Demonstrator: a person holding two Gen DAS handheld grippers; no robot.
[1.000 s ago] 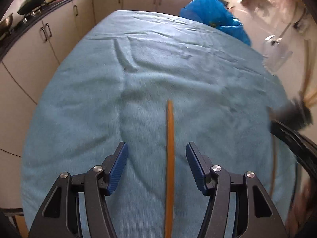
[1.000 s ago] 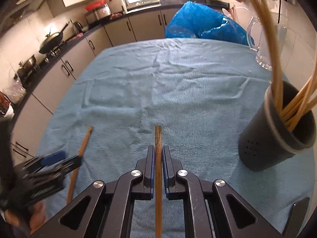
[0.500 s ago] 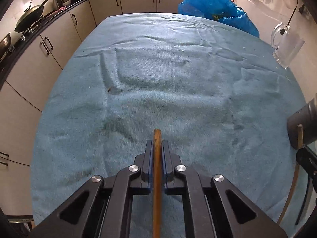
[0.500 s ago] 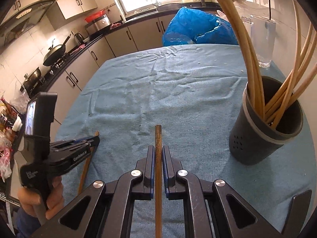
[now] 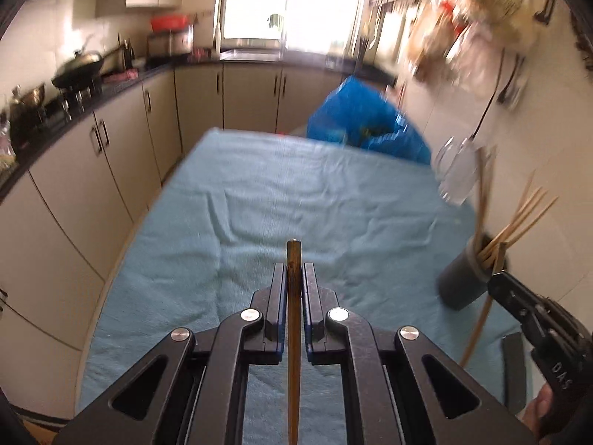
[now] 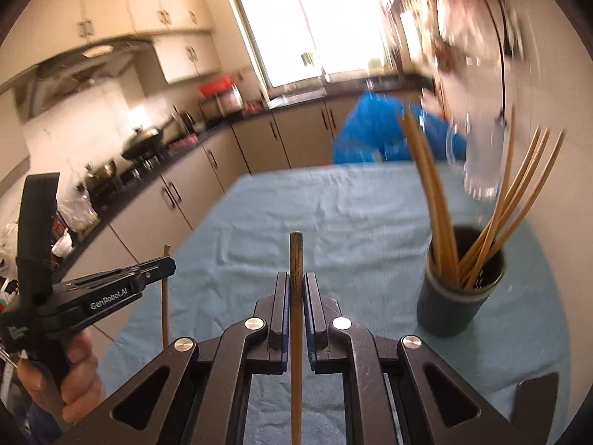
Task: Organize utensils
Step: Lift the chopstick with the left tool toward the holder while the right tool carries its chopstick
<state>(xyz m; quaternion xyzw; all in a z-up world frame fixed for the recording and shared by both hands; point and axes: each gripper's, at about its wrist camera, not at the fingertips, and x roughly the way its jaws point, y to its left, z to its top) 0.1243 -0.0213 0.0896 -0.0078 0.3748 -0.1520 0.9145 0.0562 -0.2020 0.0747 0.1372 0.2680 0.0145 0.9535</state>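
My left gripper (image 5: 294,272) is shut on a brown wooden chopstick (image 5: 294,259) whose tip pokes out past the pads, raised above the blue cloth (image 5: 278,204). My right gripper (image 6: 295,282) is shut on a second chopstick (image 6: 295,256), also lifted off the cloth. A dark round holder (image 6: 457,296) with several chopsticks standing in it sits on the cloth to the right of the right gripper. In the left wrist view the holder (image 5: 463,278) is at the right, just behind the right gripper (image 5: 498,278). In the right wrist view the left gripper (image 6: 166,263) shows at the left with its chopstick (image 6: 165,296) hanging down.
A blue plastic bag (image 5: 363,122) lies at the table's far right corner. A clear glass mug (image 6: 481,163) stands behind the holder. Kitchen cabinets (image 5: 111,148) and a counter with a wok (image 5: 78,70) run along the left. A hand (image 6: 70,374) grips the left tool.
The left gripper shut on the chopstick that lay between its open jaws, then lifted it off the cloth. The right gripper rose with its chopstick too; both views tilted up.
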